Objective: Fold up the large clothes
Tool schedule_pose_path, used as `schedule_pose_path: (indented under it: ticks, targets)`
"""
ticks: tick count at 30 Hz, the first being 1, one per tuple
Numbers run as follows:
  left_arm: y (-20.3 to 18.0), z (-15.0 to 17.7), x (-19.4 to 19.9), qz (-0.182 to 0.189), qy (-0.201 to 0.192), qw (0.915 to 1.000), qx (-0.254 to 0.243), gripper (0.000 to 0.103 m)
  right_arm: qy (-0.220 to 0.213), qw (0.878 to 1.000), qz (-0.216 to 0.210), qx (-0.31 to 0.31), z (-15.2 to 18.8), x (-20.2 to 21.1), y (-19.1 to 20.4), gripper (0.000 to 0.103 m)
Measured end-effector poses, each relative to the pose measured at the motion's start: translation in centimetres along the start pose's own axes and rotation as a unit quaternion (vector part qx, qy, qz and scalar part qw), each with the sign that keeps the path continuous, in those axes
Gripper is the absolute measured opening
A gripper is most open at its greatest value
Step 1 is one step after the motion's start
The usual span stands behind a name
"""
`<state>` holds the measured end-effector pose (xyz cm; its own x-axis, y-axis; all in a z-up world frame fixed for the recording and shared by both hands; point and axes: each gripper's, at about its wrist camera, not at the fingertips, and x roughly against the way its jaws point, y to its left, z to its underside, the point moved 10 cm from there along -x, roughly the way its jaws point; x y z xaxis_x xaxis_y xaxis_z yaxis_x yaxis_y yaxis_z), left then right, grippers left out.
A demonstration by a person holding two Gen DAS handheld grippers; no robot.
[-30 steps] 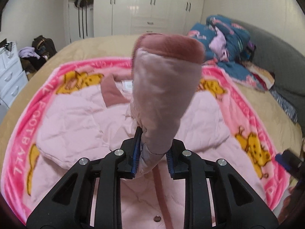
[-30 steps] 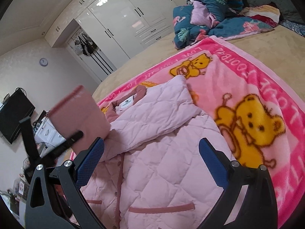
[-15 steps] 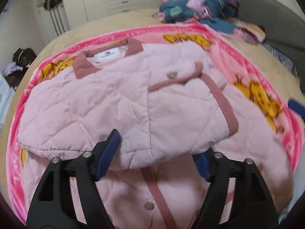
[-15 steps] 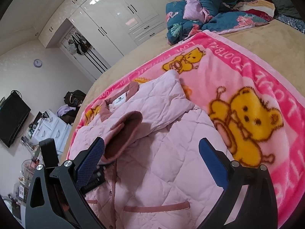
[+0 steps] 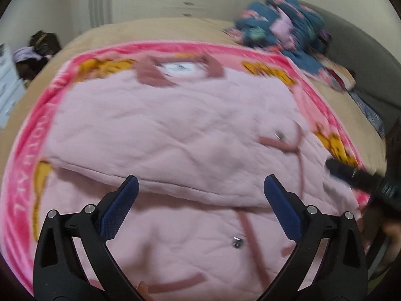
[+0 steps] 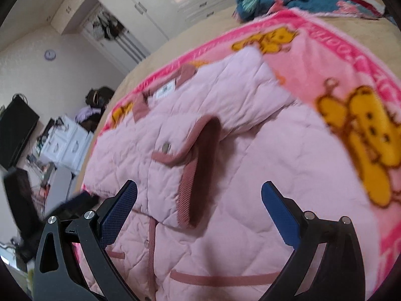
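Observation:
A pale pink quilted jacket (image 5: 160, 135) lies on a pink bear-print blanket (image 5: 27, 135) on the bed. Both of its sleeves are folded across its chest. The left sleeve's dusty-rose cuff (image 6: 198, 173) lies on top near the middle. My left gripper (image 5: 199, 195) hovers over the folded sleeve's lower edge; its jaws are opening wide and hold nothing. My right gripper (image 6: 199, 203) stands open above the cuff, nothing between its blue pads. The right gripper's tip (image 5: 351, 173) shows at the right edge of the left wrist view.
A heap of blue patterned bedding (image 5: 283, 25) lies at the far right of the tan bed (image 5: 155, 30). White wardrobes (image 6: 155, 15) line the far wall. A white drawer unit (image 6: 65, 143) and a dark bag stand left of the bed.
My left gripper carried the sleeve across the jacket, laid it down and let go, its jaws spreading wide. Both grippers dropped closer to the jacket.

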<state>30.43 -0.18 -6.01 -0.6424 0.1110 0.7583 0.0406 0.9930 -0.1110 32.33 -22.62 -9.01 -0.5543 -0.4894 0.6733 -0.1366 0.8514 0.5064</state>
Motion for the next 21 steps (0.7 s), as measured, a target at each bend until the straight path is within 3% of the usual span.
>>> schedule_pose_path:
  ticks: [6,12,14,15,16,18,19,21]
  targets:
    - [5.4,-2.7,2.3,-0.053,-0.048,0.9971,0.027,0.094,0.034,0.999,-0.008,-0.010,0.9,-4.2,0.9,0.099]
    - [9.9,-3.2,3.1,-0.059,-0.062,0.9926,0.086,0.094,0.031,0.999,-0.020,-0.034,0.3,-6.4,0.8,0.098]
    - [11.1,-3.2,3.1,-0.064,-0.063,0.9910,0.100,0.094,0.027,0.999,-0.013,-0.025,0.2,-6.9,0.9,0.088]
    - [11.9,-3.2,3.1,-0.067,-0.064,0.9897,0.110,0.094,0.026,0.999,-0.012,-0.016,0.1,-7.1,1.0,0.074]
    - [12.3,-3.1,3.1,-0.067,-0.065,0.9890,0.115,0.094,0.026,0.999,-0.019,-0.008,0.1,-7.3,1.3,0.054]
    - [13.3,-3.2,3.2,-0.067,-0.067,0.9871,0.129,0.094,0.030,0.999,-0.041,0.002,0.0,-7.4,2.0,0.028]
    - [13.6,-3.3,3.3,-0.066,-0.068,0.9866,0.133,0.094,0.023,0.999,-0.047,0.012,-0.3,-7.0,2.6,0.020]
    - [14.2,-3.6,3.3,-0.067,-0.070,0.9862,0.134,0.094,-0.010,0.997,-0.040,0.068,-1.8,-5.3,4.4,0.017]
